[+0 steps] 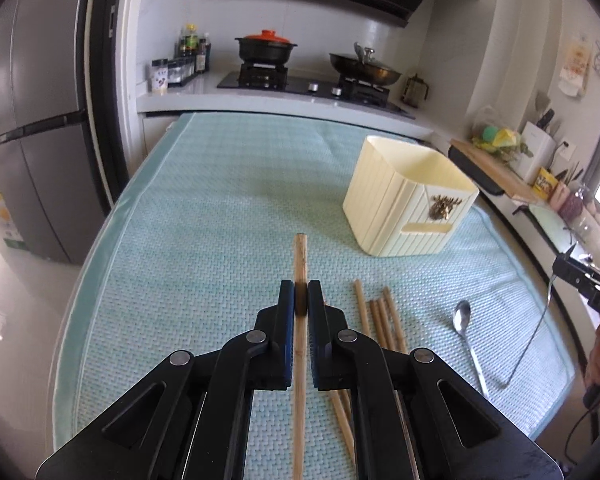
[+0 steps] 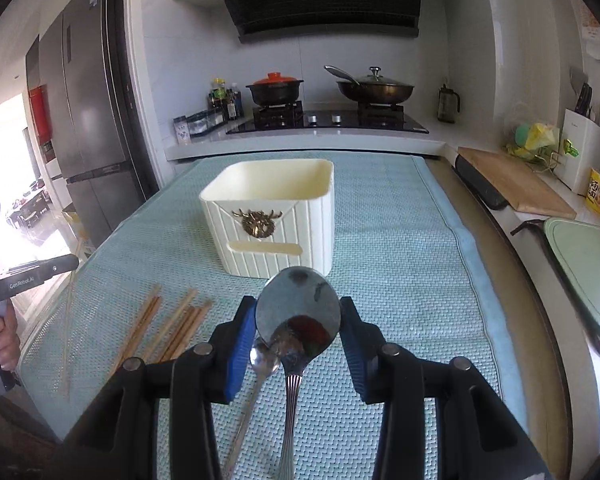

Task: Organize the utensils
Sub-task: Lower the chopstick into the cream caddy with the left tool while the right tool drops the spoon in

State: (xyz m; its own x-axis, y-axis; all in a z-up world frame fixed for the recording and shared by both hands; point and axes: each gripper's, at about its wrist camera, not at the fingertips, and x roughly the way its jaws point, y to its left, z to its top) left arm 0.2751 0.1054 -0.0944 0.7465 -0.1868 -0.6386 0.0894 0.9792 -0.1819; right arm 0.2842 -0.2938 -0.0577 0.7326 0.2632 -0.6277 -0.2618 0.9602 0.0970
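Observation:
My left gripper is shut on a wooden chopstick that points forward above the teal mat. Several more chopsticks lie on the mat to its right, also in the right wrist view. A cream utensil holder stands at the far right; in the right wrist view the holder stands straight ahead. My right gripper is shut on the bowl of a large steel spoon, held above the mat. A smaller spoon lies on the mat under it, also in the left wrist view.
A stove with a black pot with a red lid and a lidded pan stands behind the table. A fridge is at the left. A wooden cutting board and a knife block are on the right counter.

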